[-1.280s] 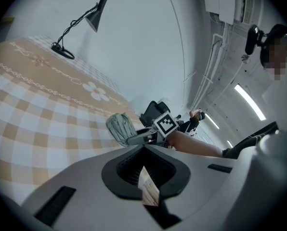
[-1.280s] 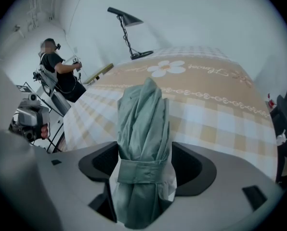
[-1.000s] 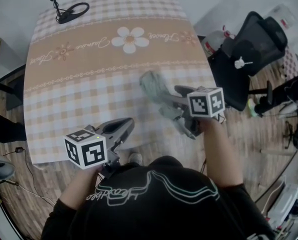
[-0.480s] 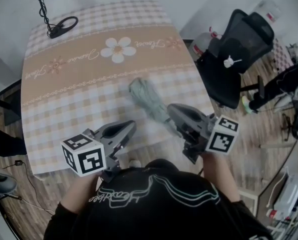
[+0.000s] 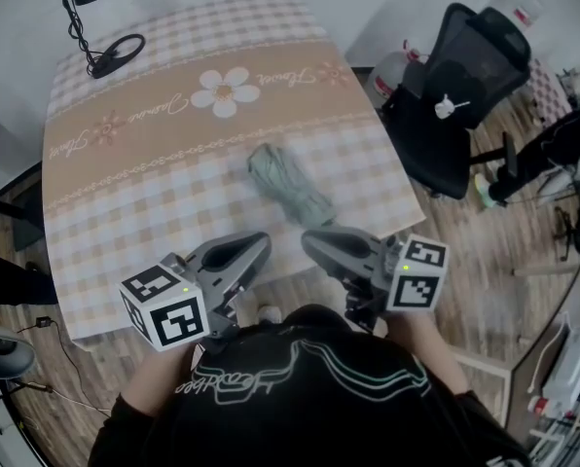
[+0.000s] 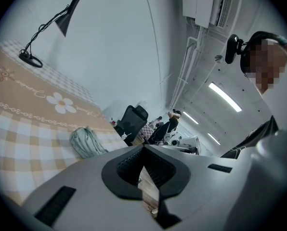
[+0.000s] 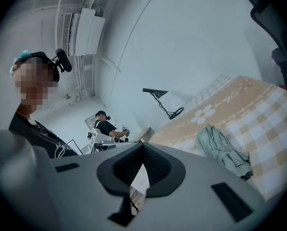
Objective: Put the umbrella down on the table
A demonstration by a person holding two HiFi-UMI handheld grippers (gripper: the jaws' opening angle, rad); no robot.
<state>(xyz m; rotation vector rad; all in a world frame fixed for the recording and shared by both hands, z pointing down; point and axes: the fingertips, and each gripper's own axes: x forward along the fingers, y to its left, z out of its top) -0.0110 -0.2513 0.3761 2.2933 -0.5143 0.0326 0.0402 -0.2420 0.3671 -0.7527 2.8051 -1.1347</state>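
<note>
The folded grey-green umbrella (image 5: 288,191) lies alone on the checked tablecloth (image 5: 125,183), right of the middle, slanting toward the near right edge. It also shows in the left gripper view, where the umbrella (image 6: 87,142) lies left of the jaws, and in the right gripper view, where the umbrella (image 7: 223,150) lies to their right. My right gripper (image 5: 314,241) hovers at the table's near edge, just short of the umbrella's near end, shut and holding nothing. My left gripper (image 5: 256,246) is beside it on the left, also shut and empty. Both point across the table.
A black desk lamp (image 5: 90,17) stands at the table's far left corner. A black office chair (image 5: 455,86) sits close to the table's right side, with clutter on the wooden floor behind it. A seated person (image 7: 105,124) is far off in the room.
My right gripper has let go of the umbrella, shut, and drawn back toward the near edge. The umbrella stays lying on the table. My left gripper has risen a little.
</note>
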